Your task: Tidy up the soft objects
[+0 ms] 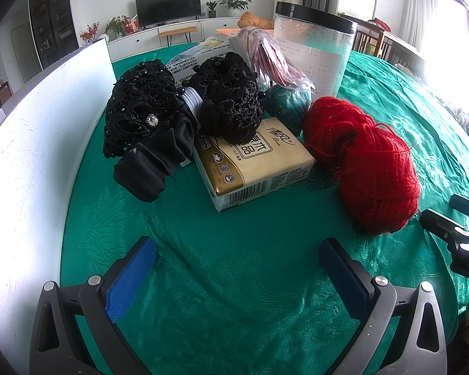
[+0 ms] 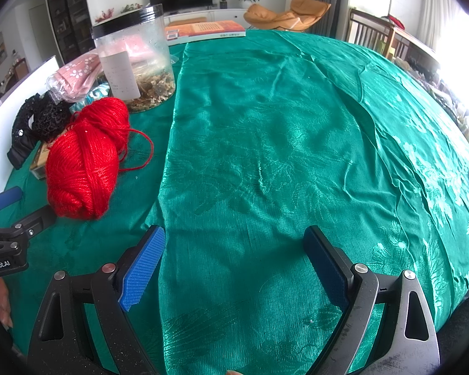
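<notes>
Both grippers — left (image 1: 237, 262), right (image 2: 234, 250) — hover with fingers wide, empty. The red yarn (image 1: 364, 162) lies on the green-clothed bench (image 2: 265, 125), beside a tissue pack (image 1: 253, 162) bearing black lace pieces (image 1: 228, 106); behind stand a teal ball (image 1: 289, 104), perhaps yarn, and a clear jar (image 2: 134, 59).

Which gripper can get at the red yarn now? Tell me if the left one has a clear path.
Probably yes. The left gripper is open, and only bare green cloth lies between it and the red yarn.

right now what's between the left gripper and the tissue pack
Only bare green tablecloth lies between the open left gripper and the gold-wrapped tissue pack, as the left wrist view shows.
</notes>
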`<state>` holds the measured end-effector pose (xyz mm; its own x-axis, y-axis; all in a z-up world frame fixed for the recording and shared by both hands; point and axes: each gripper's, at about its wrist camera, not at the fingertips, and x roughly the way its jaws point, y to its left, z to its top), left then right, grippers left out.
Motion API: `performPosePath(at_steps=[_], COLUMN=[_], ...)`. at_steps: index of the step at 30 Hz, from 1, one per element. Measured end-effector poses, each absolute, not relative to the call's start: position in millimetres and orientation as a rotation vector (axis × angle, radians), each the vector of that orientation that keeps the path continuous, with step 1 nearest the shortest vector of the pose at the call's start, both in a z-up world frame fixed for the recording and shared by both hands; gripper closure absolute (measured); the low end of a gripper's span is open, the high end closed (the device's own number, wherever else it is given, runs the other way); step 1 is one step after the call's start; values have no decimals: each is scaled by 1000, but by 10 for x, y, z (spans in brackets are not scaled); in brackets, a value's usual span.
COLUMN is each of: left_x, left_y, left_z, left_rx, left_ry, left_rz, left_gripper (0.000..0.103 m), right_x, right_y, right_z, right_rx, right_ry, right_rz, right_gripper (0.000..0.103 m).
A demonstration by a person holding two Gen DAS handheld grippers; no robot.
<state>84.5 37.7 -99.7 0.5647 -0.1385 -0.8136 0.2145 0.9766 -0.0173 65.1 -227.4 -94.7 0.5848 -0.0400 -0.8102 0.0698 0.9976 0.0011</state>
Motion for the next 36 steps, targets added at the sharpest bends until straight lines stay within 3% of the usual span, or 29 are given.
performPosePath(at_steps=[10, 16, 25, 27, 36], left_x=[843, 669, 641, 642, 656], left_y=[368, 441, 442, 444, 440], left_z=[-999, -1012, -999, -1000, -999], left_rx=[93, 94, 82, 82, 81], left_ry=[949, 937, 932, 932, 932], left_rz=[-205, -216, -191, -191, -190], left_gripper=[0, 0, 0, 0, 0], right_x=[653, 663, 1224, 1296, 1178], right_y=[-2295, -2414, -1618, -1583, -2420], right_z=[-933, -771, -771, -841, -822], right_rx=[50, 329, 148, 101, 119], right_ry=[948, 895, 959, 1001, 940], right_rz=[-57, 215, 415, 398, 125], right_gripper=[11, 11, 15, 53, 53])
